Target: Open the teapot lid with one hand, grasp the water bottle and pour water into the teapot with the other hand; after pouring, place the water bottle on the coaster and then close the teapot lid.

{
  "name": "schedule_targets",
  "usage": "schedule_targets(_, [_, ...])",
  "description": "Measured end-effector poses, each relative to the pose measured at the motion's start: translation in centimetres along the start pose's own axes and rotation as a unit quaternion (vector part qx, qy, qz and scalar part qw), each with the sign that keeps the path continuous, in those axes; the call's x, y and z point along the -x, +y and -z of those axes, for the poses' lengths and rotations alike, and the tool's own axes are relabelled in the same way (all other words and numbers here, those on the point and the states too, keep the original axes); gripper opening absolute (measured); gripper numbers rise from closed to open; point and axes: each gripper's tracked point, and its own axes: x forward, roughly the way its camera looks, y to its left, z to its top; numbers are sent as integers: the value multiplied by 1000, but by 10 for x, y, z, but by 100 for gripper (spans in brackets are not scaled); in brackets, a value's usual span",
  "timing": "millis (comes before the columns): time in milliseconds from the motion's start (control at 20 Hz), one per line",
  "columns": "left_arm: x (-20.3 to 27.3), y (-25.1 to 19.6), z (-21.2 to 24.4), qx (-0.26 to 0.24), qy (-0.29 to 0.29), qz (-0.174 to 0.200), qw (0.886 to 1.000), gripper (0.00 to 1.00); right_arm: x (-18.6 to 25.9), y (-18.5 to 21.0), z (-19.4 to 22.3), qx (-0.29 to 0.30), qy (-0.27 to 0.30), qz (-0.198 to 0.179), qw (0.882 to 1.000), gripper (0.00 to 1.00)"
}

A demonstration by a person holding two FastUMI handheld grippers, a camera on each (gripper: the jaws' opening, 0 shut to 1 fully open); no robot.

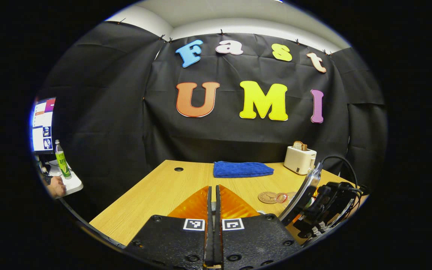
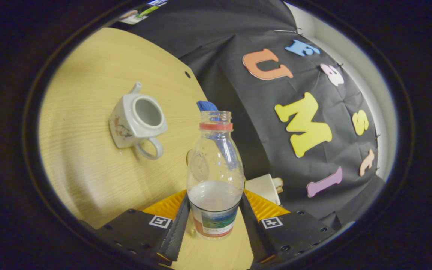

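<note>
The right claw (image 2: 213,221) is clamped on the lower body of the uncapped water bottle (image 2: 215,176), partly full, smooth and thin-walled, so probably easily squashed. The lidless teapot (image 2: 136,120) stands on the table (image 2: 88,180) at ten o'clock of the bottle. The left claw (image 1: 212,225) is closed, apparently pinching something small I cannot identify.

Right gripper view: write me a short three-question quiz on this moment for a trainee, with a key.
1. True or false: the teapot has its lid on.
2. What do the fingers of the right gripper press on? A) the water bottle B) the toaster C) the blue cloth
3. Fill in: the water bottle has no ____ on its neck.

Key: 1 false, the teapot's mouth is open; 2 A; 3 cap.
</note>
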Motion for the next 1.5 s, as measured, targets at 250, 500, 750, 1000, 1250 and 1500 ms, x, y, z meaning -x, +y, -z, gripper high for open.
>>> schedule_targets(250, [1, -3, -3, -4, -6, 5, 1000, 3, -3, -2, 2, 83, -1, 37, 996, 73])
schedule_targets(500, [-1, 2, 0, -2, 1, 0, 1000, 3, 0, -17, -13, 160, -20, 97, 982, 72])
schedule_targets(750, [0, 2, -1, -2, -3, 1, 1000, 3, -1, -24, -24, 208, -31, 117, 971, 73])
schedule_targets(1000, [0, -2, 0, -6, -1, 4, 1000, 3, 0, -28, -26, 253, -30, 129, 958, 73])
schedule_targets(1250, [-1, -7, 1, -28, -1, 8, 1000, 3, 4, -35, -32, 296, -46, 157, 941, 72])
schedule_targets(1500, [1, -9, 1, -29, -3, 12, 999, 3, 8, -38, -37, 325, -49, 174, 928, 72])
